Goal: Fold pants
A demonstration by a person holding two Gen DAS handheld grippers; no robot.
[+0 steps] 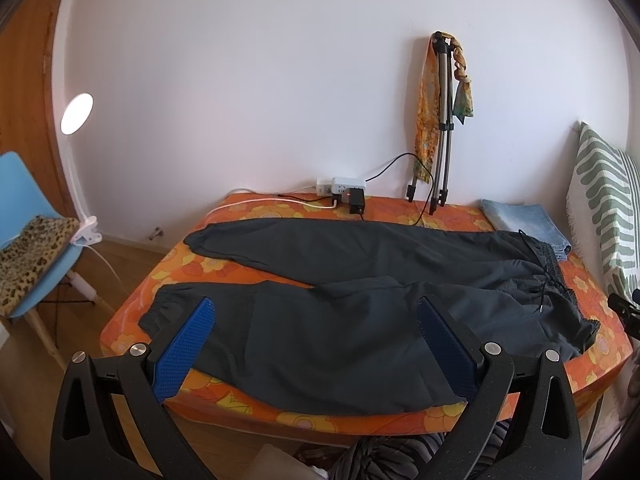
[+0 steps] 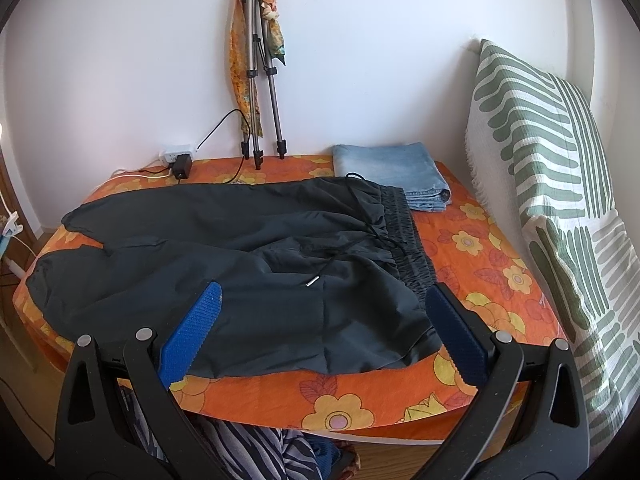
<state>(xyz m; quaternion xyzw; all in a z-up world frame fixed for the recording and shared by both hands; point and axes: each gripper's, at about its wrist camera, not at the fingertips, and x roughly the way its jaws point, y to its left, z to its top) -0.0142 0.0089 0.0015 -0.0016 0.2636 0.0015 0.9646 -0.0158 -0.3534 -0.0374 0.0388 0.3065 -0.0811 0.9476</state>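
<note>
Pants, dark and unfolded, were spread flat across the orange floral bed, waistband to the right. Nearest, the left gripper and right gripper were held wide apart, empty, apparently just above the fabric. Beyond, folded jeans and a tripod were seen.

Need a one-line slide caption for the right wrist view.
Open right gripper hovers over dark pants spread flat on floral bed, folded jeans behind.

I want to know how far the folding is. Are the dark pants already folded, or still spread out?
Spread out. The dark pants lie flat on the orange floral bed, both legs apart, the waistband at the right.
</note>
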